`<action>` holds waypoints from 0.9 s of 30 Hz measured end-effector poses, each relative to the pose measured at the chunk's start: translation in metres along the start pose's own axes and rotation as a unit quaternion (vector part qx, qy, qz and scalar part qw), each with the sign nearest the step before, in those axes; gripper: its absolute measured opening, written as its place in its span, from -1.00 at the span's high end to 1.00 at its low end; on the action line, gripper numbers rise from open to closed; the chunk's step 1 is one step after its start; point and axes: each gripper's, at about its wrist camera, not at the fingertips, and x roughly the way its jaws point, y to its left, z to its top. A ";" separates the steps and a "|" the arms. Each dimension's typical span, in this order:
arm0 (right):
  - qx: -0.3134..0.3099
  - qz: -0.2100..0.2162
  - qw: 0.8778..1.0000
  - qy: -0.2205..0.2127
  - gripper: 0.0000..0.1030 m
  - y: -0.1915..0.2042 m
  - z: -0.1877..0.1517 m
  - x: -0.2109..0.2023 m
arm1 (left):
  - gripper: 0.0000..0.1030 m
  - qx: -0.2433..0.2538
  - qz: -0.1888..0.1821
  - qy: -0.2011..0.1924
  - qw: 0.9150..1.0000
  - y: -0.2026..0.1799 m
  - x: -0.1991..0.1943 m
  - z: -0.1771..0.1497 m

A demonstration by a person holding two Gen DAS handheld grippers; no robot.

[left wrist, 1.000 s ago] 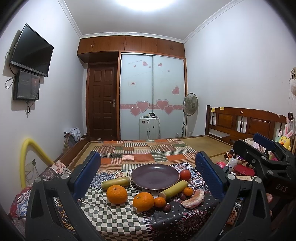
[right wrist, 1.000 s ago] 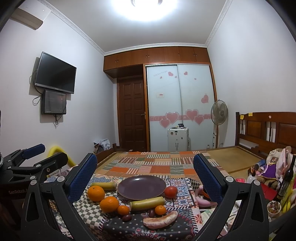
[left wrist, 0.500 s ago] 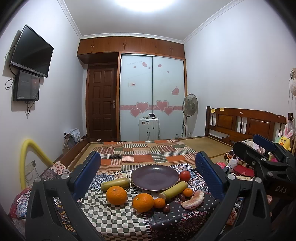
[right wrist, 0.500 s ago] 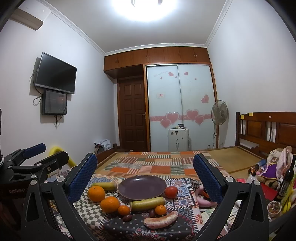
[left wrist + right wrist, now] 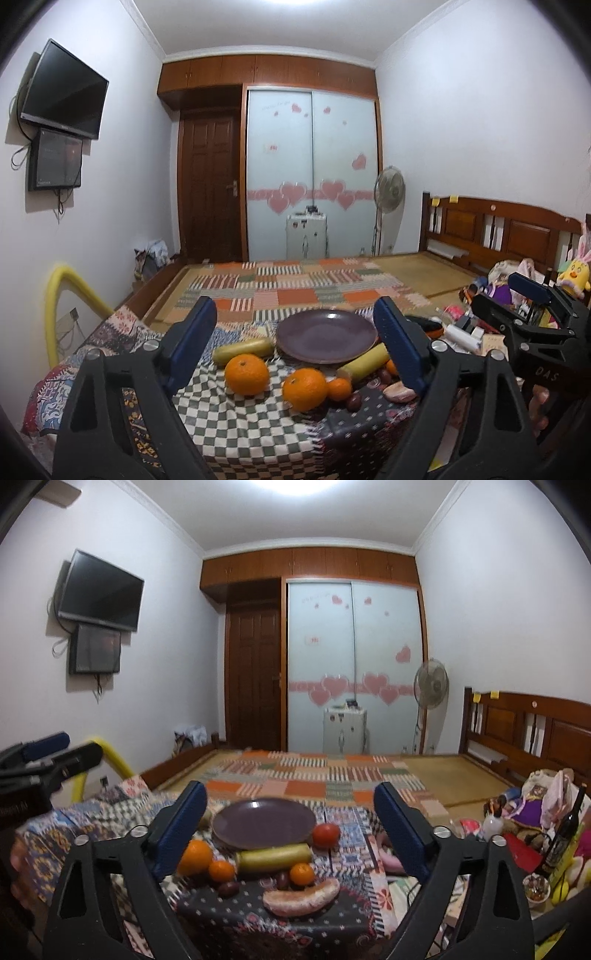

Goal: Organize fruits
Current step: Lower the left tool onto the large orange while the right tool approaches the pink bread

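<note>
Partly hidden tomato [image 5: 325, 835]; both grippers' fingers [image 5: 395, 341] [image 5: 400, 827] closing, holding nothing.

This is a bedroom in a home. There is a wooden bed [image 5: 524, 731], a big closet [image 5: 354, 664] with pink hearts, and a TV [image 5: 99, 590] on the wall.

The right gripper [image 5: 288, 830] hangs over the near edge of a patterned tablecloth [image 5: 236, 915], its blue-padded jaws closing on nothing; beyond them a purple plate [image 5: 264, 823] lies bare; a tomato [image 5: 326, 835] sits just right of it; a yellow-green cylinder [image 5: 273, 856] lies along its front rim; oranges [image 5: 195, 856] cluster at the left; a pinkish curved piece [image 5: 301, 896] lies nearest; the left gripper [image 5: 44, 757] shows at the left edge.
</note>
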 end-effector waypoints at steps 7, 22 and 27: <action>0.000 0.002 0.998 0.070 -0.55 -0.008 -0.026 0.025 | -0.51 -0.004 -0.002 0.059 0.998 0.020 0.030 -0.022; 0.008 0.010 0.980 0.196 -0.75 -0.016 -0.076 0.079 | -0.51 -0.010 -0.039 0.171 0.984 0.019 0.098 -0.078; 0.008 0.012 0.977 0.213 -0.76 -0.012 -0.085 0.098 | -0.51 -0.001 -0.048 0.197 0.979 0.012 0.119 -0.091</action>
